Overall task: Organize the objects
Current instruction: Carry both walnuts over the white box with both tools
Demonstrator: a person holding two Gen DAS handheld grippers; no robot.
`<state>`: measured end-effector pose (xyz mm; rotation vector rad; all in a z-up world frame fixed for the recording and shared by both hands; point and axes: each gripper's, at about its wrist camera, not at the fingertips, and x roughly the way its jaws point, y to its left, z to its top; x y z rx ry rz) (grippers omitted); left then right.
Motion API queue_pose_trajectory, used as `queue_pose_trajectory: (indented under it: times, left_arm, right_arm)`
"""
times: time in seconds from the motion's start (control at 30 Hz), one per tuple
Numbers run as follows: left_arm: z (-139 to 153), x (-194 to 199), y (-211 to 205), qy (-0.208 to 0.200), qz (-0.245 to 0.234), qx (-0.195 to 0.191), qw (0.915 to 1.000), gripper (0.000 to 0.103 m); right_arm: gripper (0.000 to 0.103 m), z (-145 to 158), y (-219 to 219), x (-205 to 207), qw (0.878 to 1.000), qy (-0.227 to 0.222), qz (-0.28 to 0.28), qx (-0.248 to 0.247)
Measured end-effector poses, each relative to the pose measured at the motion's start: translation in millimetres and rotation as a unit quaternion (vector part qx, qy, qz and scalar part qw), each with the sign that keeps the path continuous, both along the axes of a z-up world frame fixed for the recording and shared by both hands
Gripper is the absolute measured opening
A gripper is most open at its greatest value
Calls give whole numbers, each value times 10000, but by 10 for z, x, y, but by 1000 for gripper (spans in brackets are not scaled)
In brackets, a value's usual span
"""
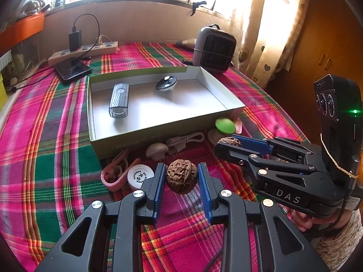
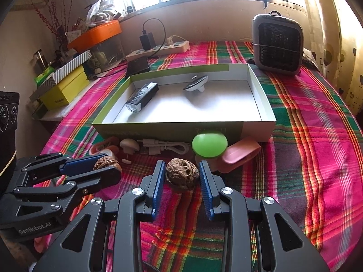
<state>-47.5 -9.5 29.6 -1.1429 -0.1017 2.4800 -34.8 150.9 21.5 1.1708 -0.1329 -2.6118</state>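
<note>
Brown walnut (image 1: 181, 176) gripped between left tool (image 1: 181, 179) pads.

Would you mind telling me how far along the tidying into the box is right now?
Done: a bike light and a black-and-white gadget already lie in the box. In hand: each set of tongs has a walnut between its pads, the left tongs and the right tongs. Left: the white cable, green mushroom light, pink clips and bottle cap lie outside on the cloth.
</note>
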Motion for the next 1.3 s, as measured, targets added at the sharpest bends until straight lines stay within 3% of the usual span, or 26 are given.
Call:
queue_pose_trajectory:
  times: [0.57,1.3]
  left_arm:
    - [223,-154,31,158,30,-44,9999,27]
    - [193,-836,104,94,263,-401,9988,27]
  right_arm:
    - [32,262,34,-36,9996,280,18,38]
    - [32,376,228,-676,9995,235,-145,126]
